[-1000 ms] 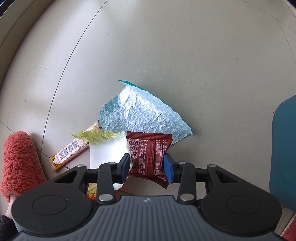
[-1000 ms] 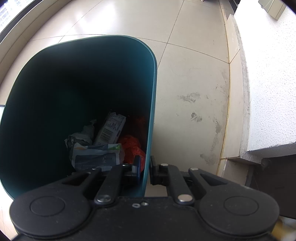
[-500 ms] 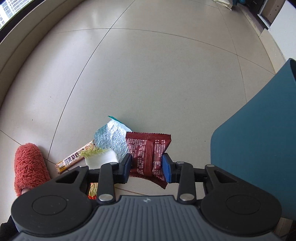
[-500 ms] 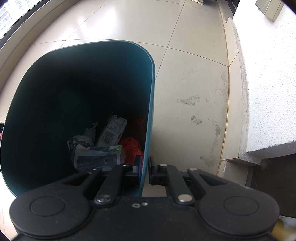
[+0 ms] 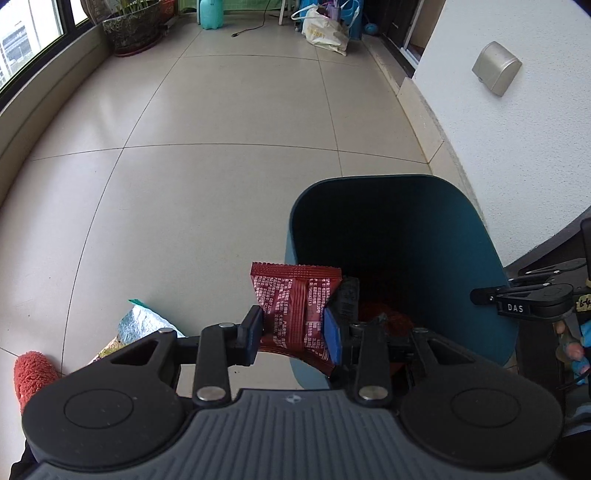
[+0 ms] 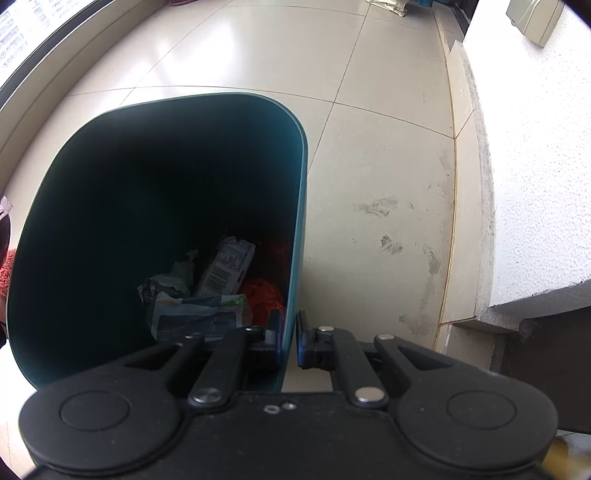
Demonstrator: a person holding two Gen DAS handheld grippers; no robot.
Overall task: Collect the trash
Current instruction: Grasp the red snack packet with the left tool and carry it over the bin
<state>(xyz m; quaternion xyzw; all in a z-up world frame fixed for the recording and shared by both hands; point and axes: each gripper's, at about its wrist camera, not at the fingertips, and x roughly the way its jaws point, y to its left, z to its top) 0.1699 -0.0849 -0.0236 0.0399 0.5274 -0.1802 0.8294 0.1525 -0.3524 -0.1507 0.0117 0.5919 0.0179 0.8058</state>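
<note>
My left gripper point(image 5: 291, 334) is shut on a dark red snack wrapper point(image 5: 295, 291) and holds it in the air at the near left rim of the teal trash bin point(image 5: 495, 317). My right gripper point(image 6: 290, 338) is shut on the bin's right wall point(image 6: 301, 206), one finger inside and one outside. In the left wrist view the right gripper point(image 5: 524, 299) shows at the bin's right side. White packaging point(image 6: 225, 266) and an orange-red scrap point(image 6: 264, 295) lie at the bin's bottom. A crumpled blue foil wrapper point(image 5: 142, 323) lies on the floor, partly hidden by my left gripper.
A red fuzzy slipper point(image 5: 33, 373) is at the lower left. A white wall point(image 5: 517, 140) and a low step run along the bin's right. Far off stand a plant pot point(image 5: 133, 26) and bags point(image 5: 325, 33). A tiled floor point(image 5: 207, 184) stretches ahead.
My left gripper has risen from the floor litter with the red wrapper and swung right to the bin's rim. The right gripper has kept its hold on the bin wall.
</note>
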